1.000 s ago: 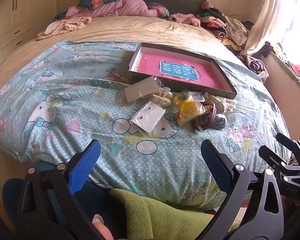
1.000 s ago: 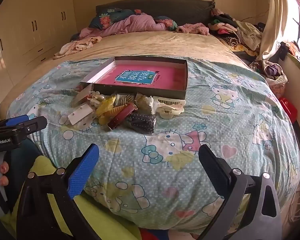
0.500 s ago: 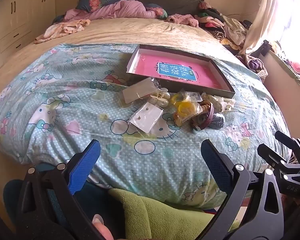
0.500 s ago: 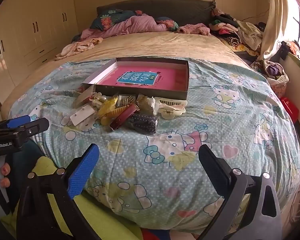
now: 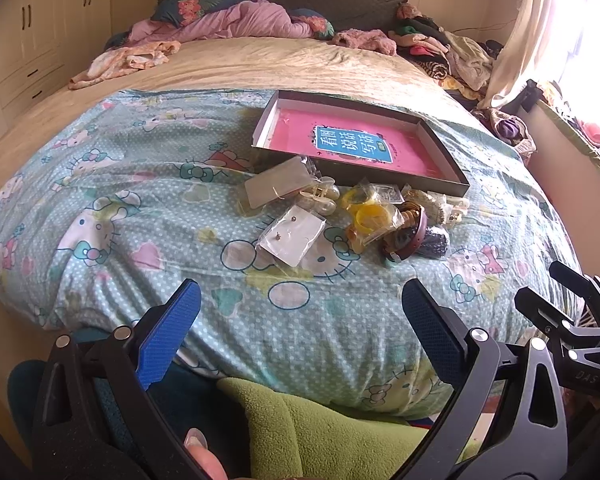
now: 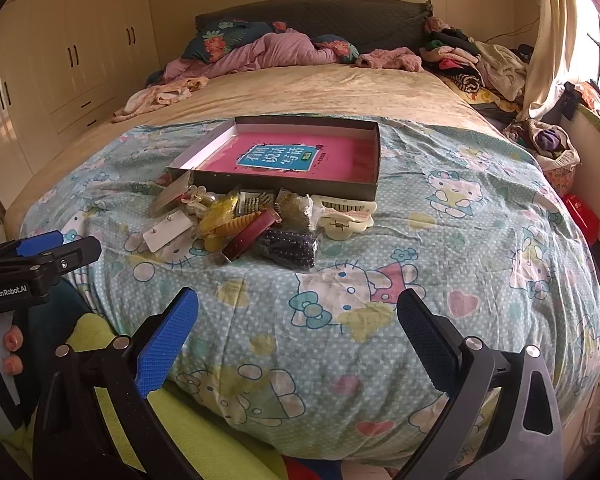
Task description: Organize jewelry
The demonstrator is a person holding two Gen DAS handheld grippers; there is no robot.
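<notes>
A heap of jewelry and hair pieces (image 5: 364, 216) (image 6: 256, 224) lies on the cartoon-print bedspread in front of a shallow box (image 5: 444, 160) (image 6: 374, 152) with a pink book inside. The heap holds small clear bags with earrings (image 5: 292, 234), yellow bangles (image 5: 370, 216), a maroon band (image 6: 250, 234), a dark beaded pouch (image 6: 288, 244) and a cream hair claw (image 6: 346, 212). My left gripper (image 5: 300, 320) and right gripper (image 6: 298, 324) both hang open over the bed's near edge, short of the heap, holding nothing.
Rumpled pillows, blankets and clothes (image 6: 284, 52) pile up at the head of the bed and along its right side (image 5: 452, 52). Wardrobe doors (image 6: 72, 60) stand to the left, a curtained window (image 5: 540, 28) to the right. Green fleece (image 5: 320, 432) lies below the grippers.
Both grippers have crept slightly forward and higher toward the bed; the heap and box sit a little lower and nearer in each view. Neither jaw has changed.
</notes>
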